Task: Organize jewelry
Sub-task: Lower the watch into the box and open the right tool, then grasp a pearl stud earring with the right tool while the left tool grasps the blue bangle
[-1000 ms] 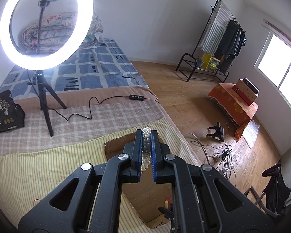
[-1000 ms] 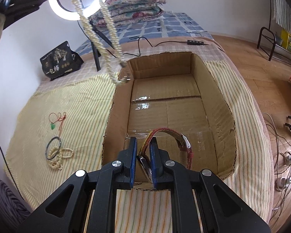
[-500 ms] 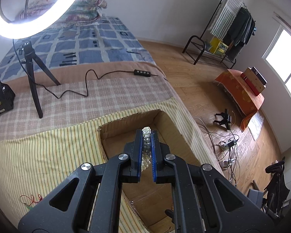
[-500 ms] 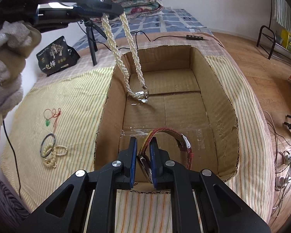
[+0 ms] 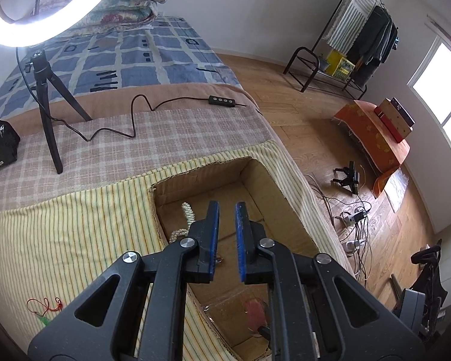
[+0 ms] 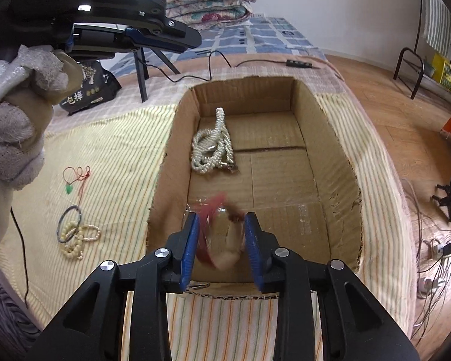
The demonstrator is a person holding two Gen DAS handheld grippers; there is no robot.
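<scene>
An open cardboard box point(image 6: 342, 186) is sunk into the striped bed cover. A white pearl necklace point(image 6: 212, 147) lies heaped on the box floor at the far left; it also shows in the left wrist view point(image 5: 187, 215). My left gripper point(image 5: 225, 234) is open and empty above the box; in the right wrist view it hangs at upper left point(image 6: 177, 37). My right gripper point(image 6: 221, 243) is open over the box's near edge. A red-strapped watch point(image 6: 221, 234), blurred, is between its fingers, loose and falling.
On the striped cover left of the box lie a red cord with a green pendant point(image 6: 75, 180), a dark bangle point(image 6: 69, 222) and a cream bead bracelet point(image 6: 78, 240). A ring light tripod point(image 5: 49, 111), its cable and a black bag point(image 6: 88, 87) stand beyond.
My left gripper opened and dropped the pearl necklace into the box. My right gripper opened and let go of the watch, which is falling.
</scene>
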